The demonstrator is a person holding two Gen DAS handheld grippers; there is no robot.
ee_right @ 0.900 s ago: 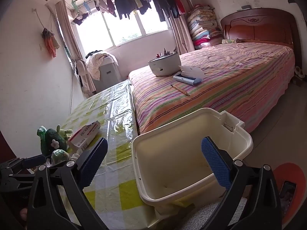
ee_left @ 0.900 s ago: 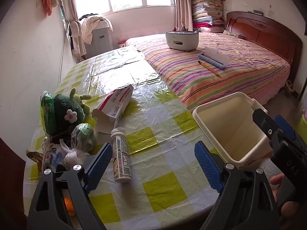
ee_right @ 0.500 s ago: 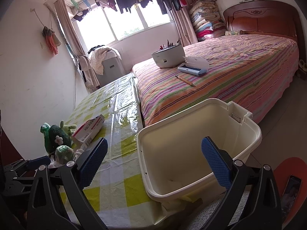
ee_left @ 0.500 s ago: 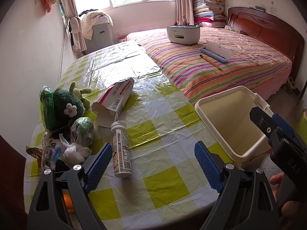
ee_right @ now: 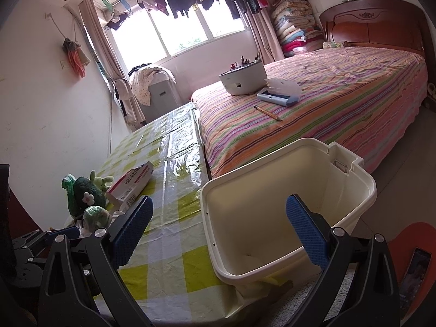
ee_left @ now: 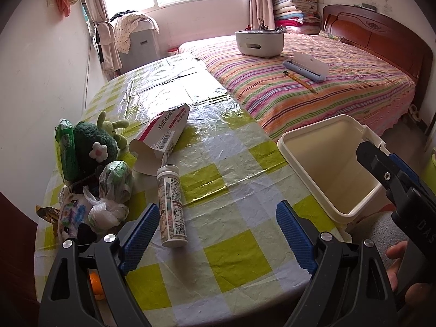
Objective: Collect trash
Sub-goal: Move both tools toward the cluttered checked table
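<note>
While both claws hang wide open with nothing between their blue ribbed pads, no trash has been picked up. The left gripper (ee_left: 215, 234) hovers low over the near edge of the table, at the bottom of its frame, and the white cylindrical plastic bottle with a printed label (ee_left: 171, 207) lies on its side just ahead of the left pad, probably the first thing to take. Further up and left sits the torn-open red and white cardboard box (ee_left: 163, 136), and at the left edge a heap of crumpled clear and green plastic bags (ee_left: 109, 190) leans against a green plush toy with a pink flower (ee_left: 90, 152) (a keeper, most likely, not rubbish). The right gripper (ee_right: 218, 229) points from the lower middle of its frame into the cream rectangular plastic bin (ee_right: 362, 190), which shows almost nothing inside and stands beside the table's right edge, presumably so that litter can drop straight in. The table wears a glossy yellow-green and white checked plastic cloth (ee_left: 234, 261), creased and glaring under the window light. Beyond it, in the upper right, a bed with a striped pink cover (ee_left: 340, 81) carries a white round organiser (ee_left: 259, 42), a blue case (ee_left: 305, 68) and a pencil (ee_left: 299, 81).
</note>
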